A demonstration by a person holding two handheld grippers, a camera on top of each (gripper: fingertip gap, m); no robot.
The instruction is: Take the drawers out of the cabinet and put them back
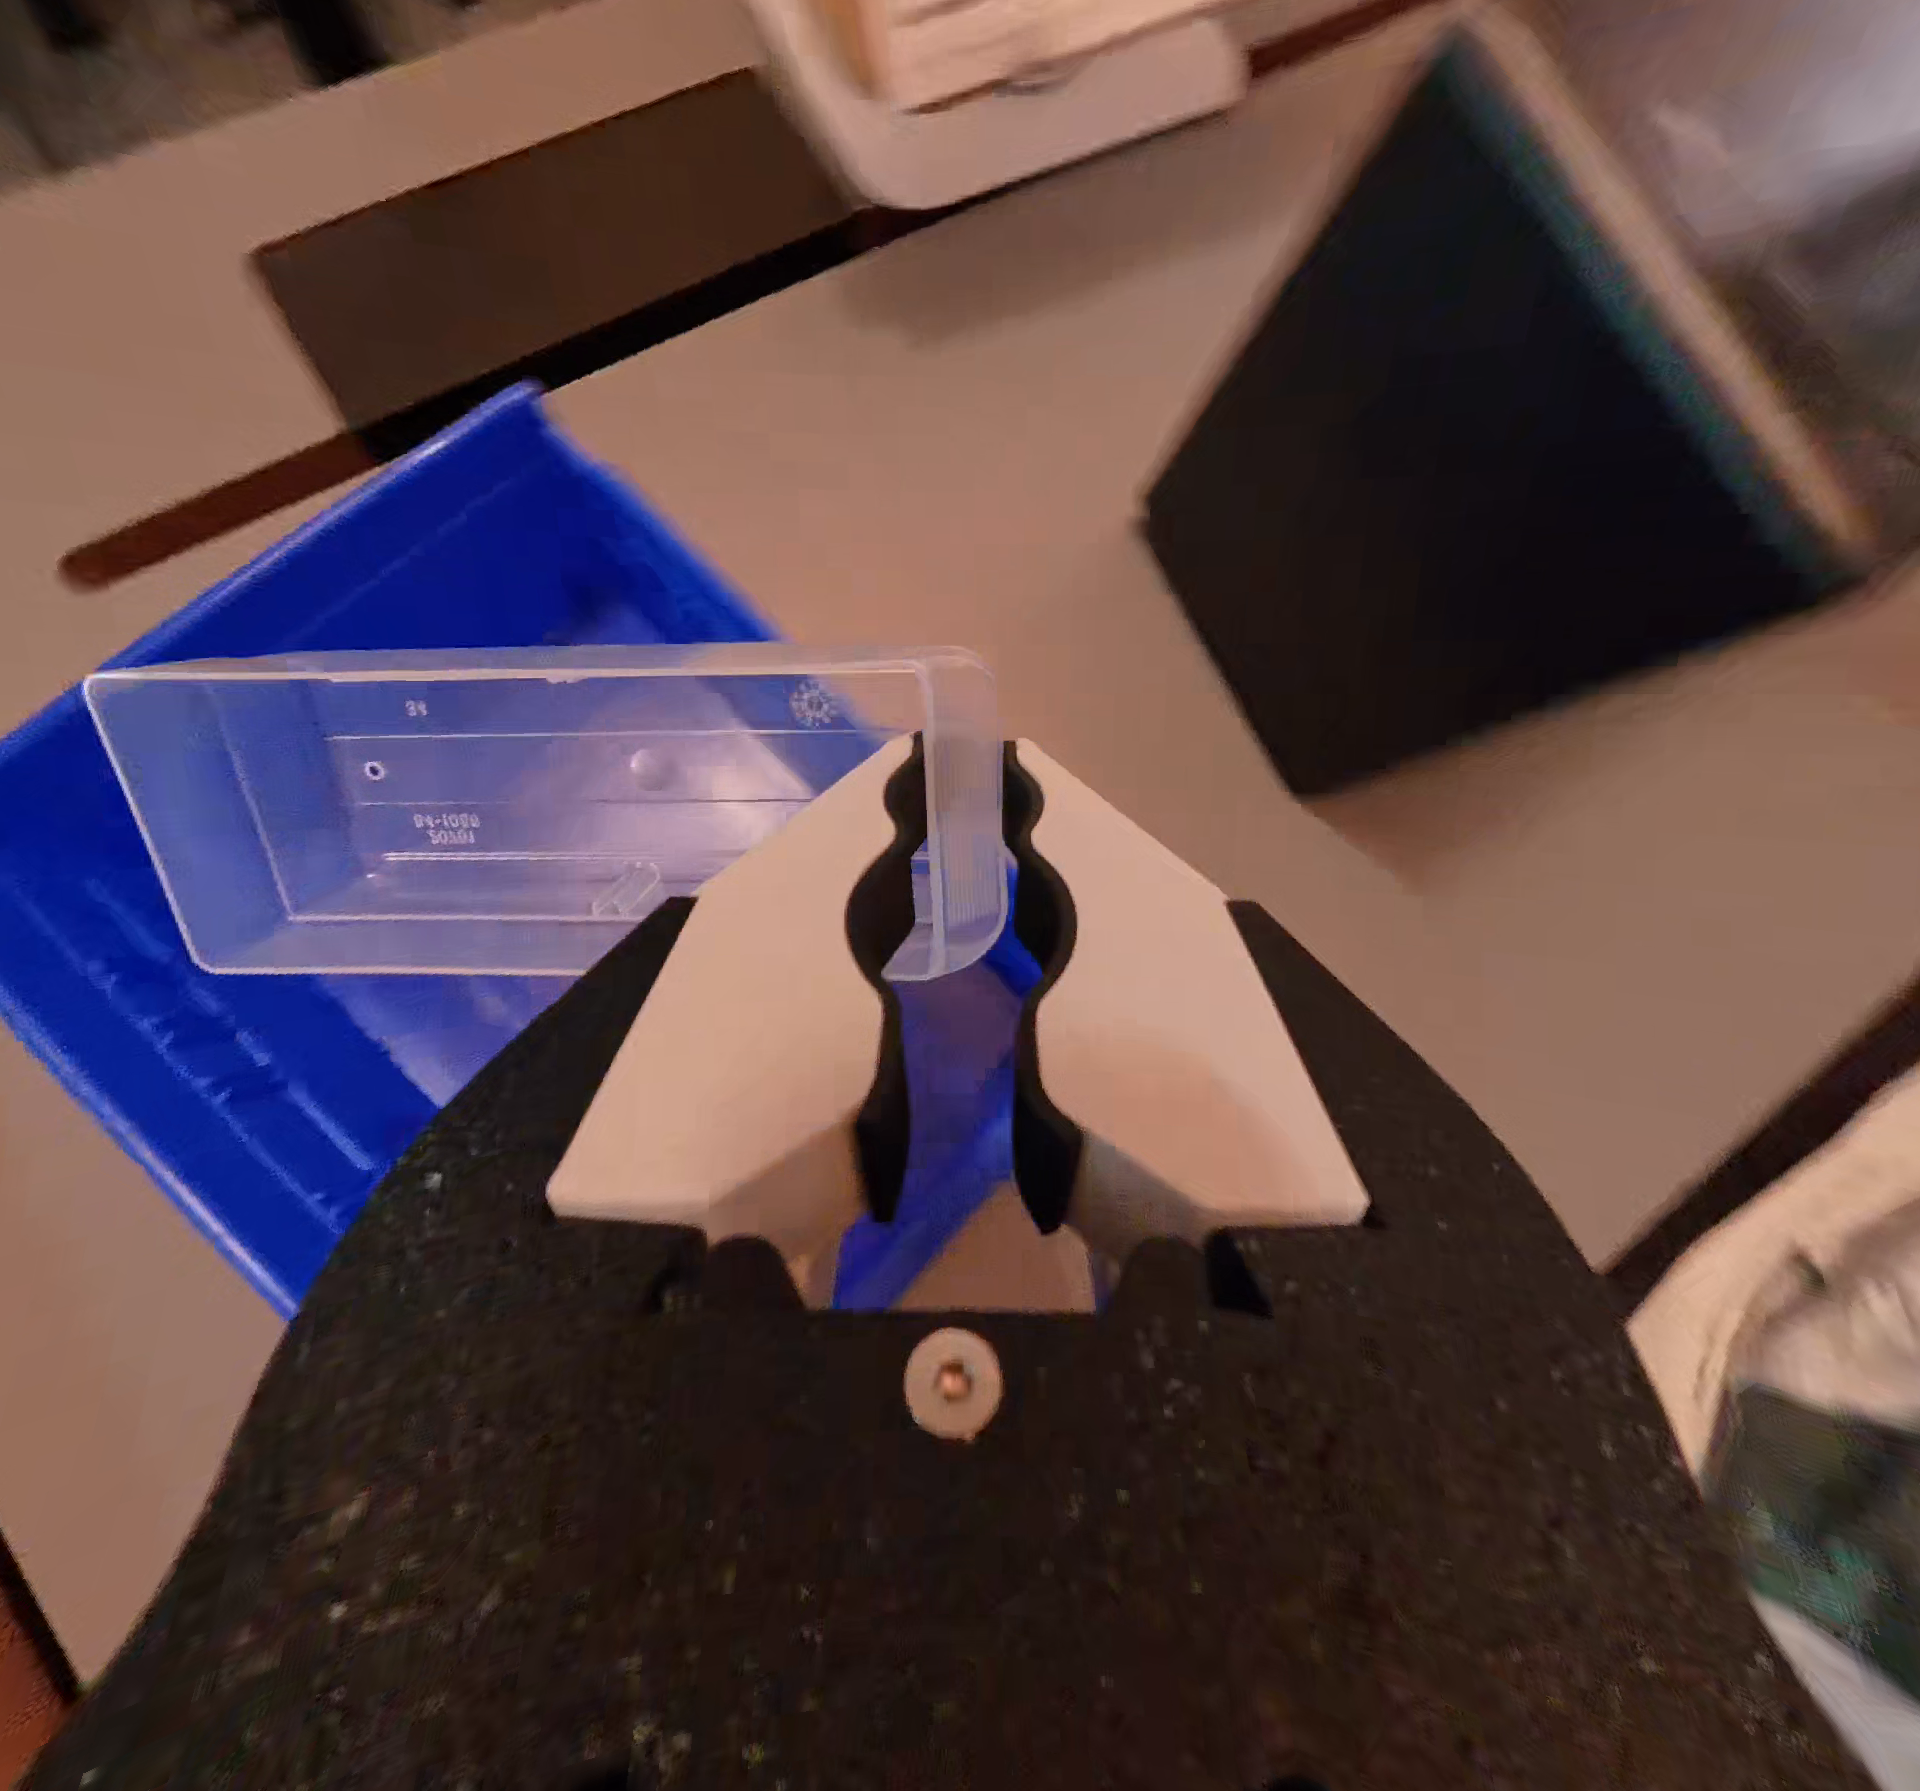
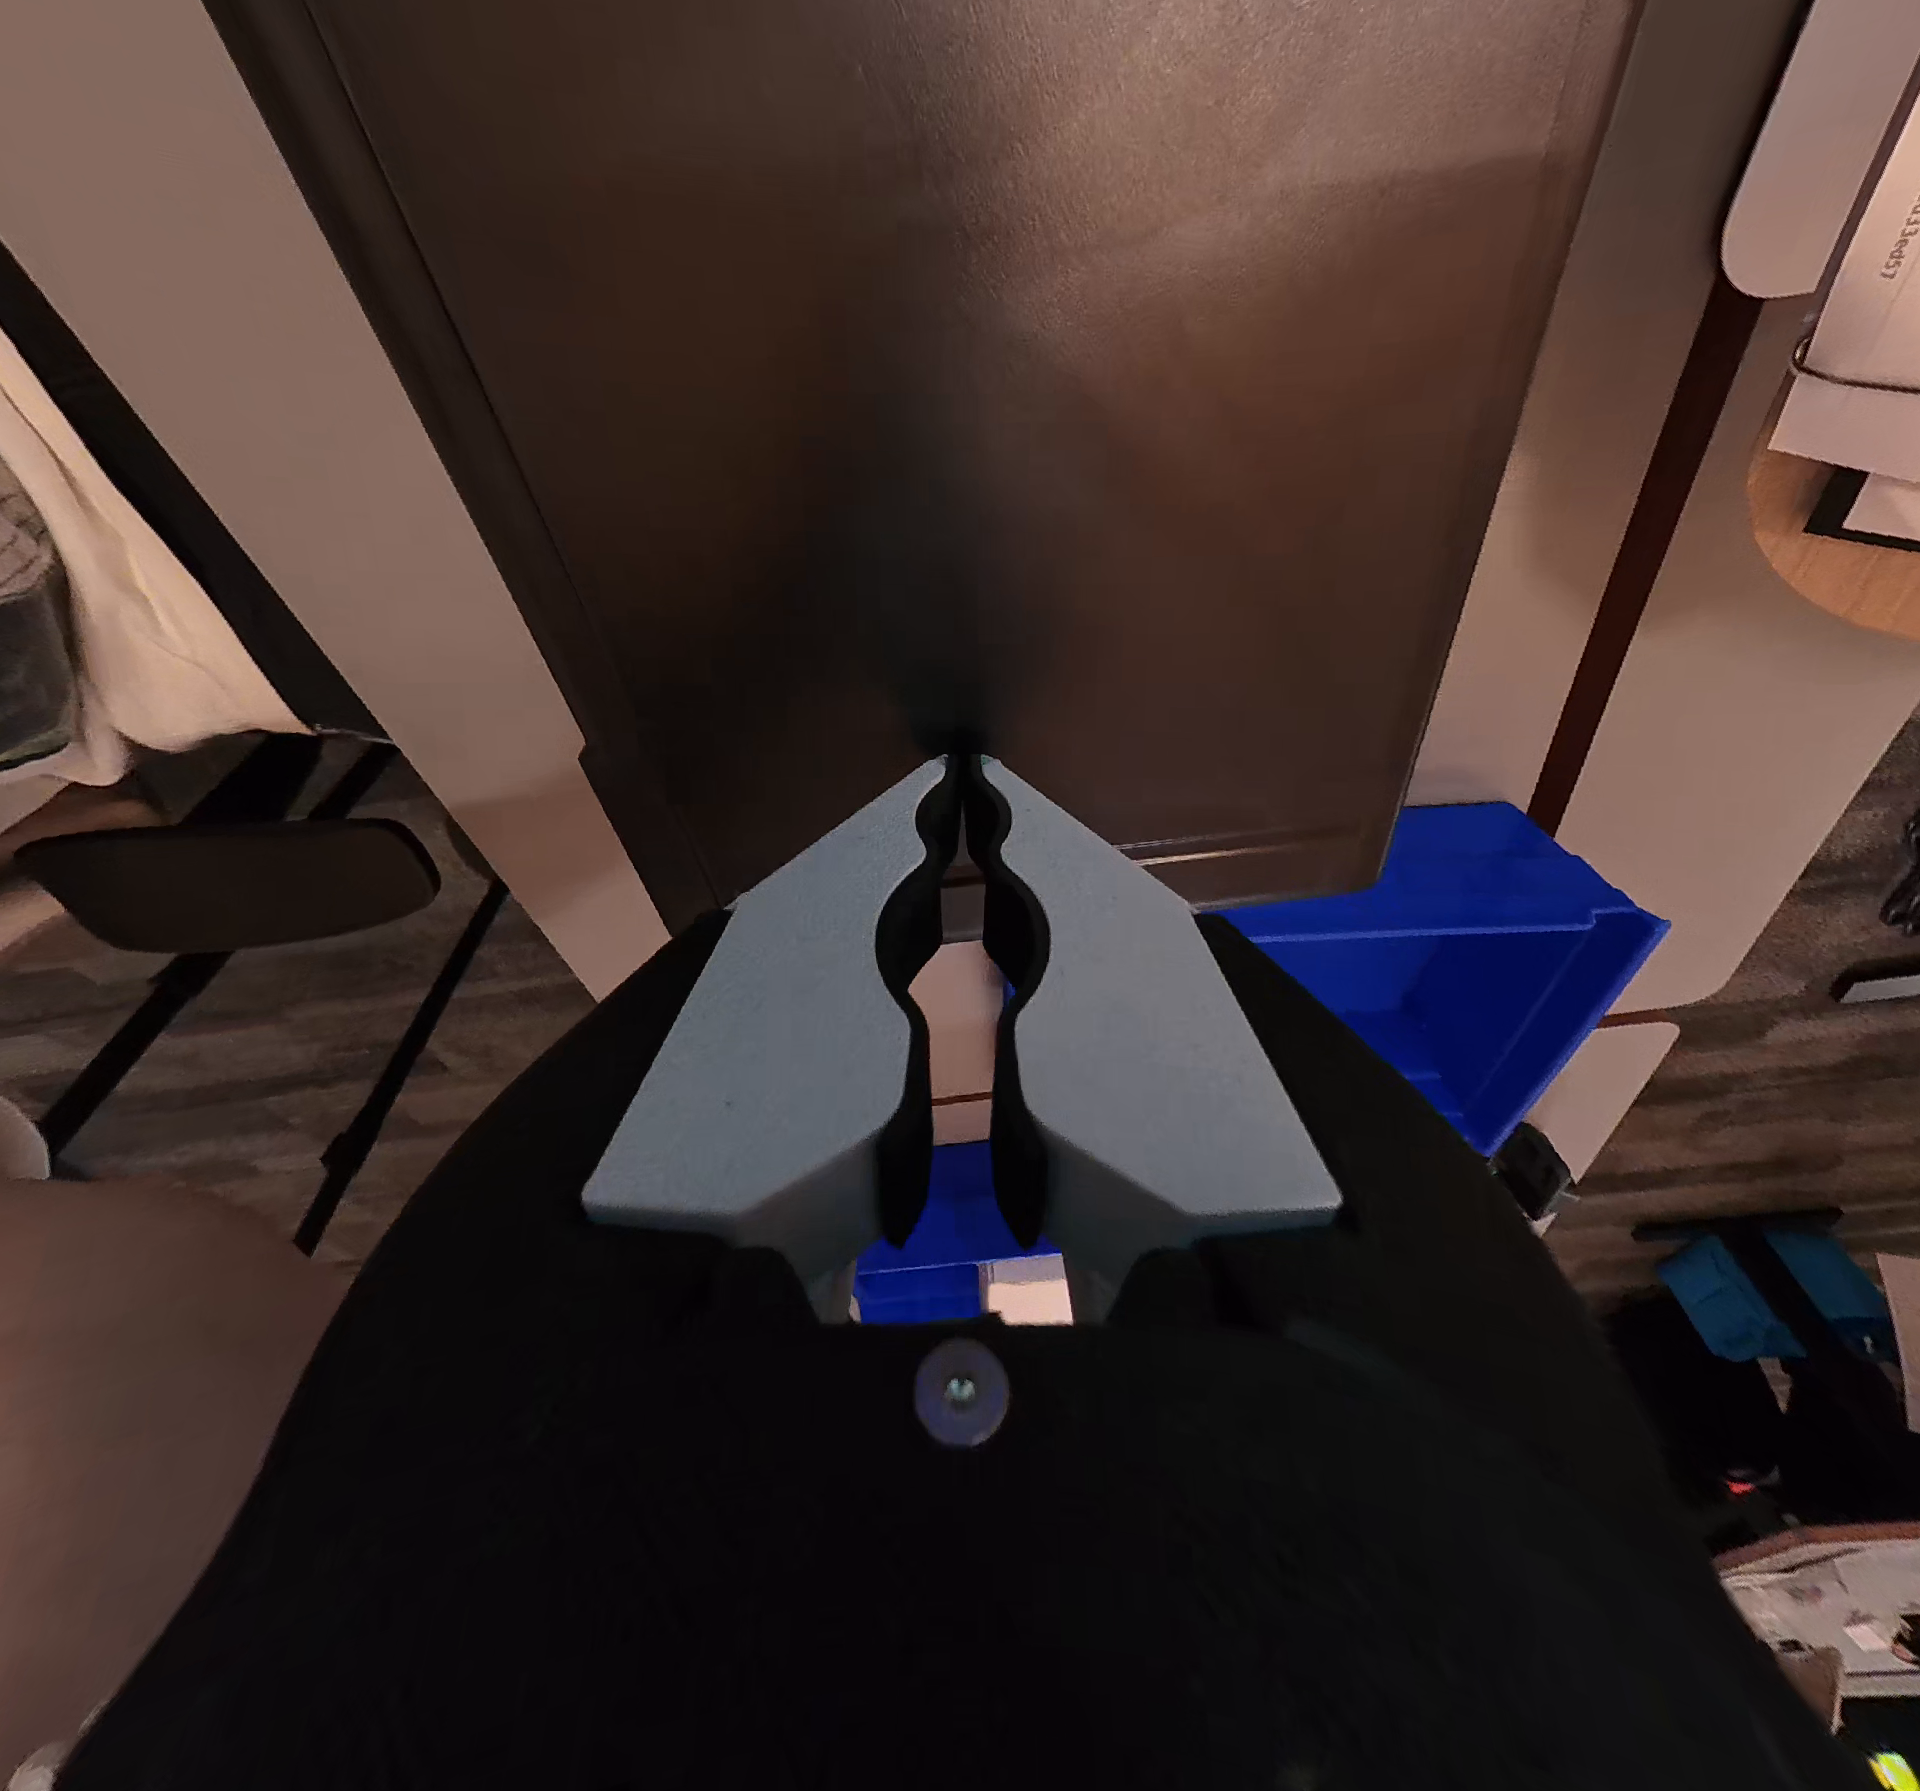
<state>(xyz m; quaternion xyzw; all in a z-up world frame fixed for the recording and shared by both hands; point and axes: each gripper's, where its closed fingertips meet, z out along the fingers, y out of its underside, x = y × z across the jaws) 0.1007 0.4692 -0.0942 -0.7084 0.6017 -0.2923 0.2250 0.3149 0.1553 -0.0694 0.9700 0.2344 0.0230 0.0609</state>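
Observation:
My left gripper [image 1: 961, 754] is shut on the front handle tab of a clear plastic drawer [image 1: 468, 806]. It holds the empty drawer on its side in the air, above a blue bin [image 1: 260, 1066]. A black box-shaped cabinet [image 1: 1455, 453] stands on the table to the right, blurred. In the right wrist view my right gripper [image 2: 961, 767] is shut and empty. Its tips rest against a large dark brown panel [image 2: 987, 287], which looks like the cabinet's side seen close up. The cabinet's drawer openings are hidden.
A white tray of papers [image 1: 1039, 79] and a dark mat [image 1: 540, 287] lie at the far side of the beige table [image 1: 935, 494]. A blue bin [image 2: 1455, 962] sits right of my right gripper. A dark chair [image 2: 229, 879] stands at the left.

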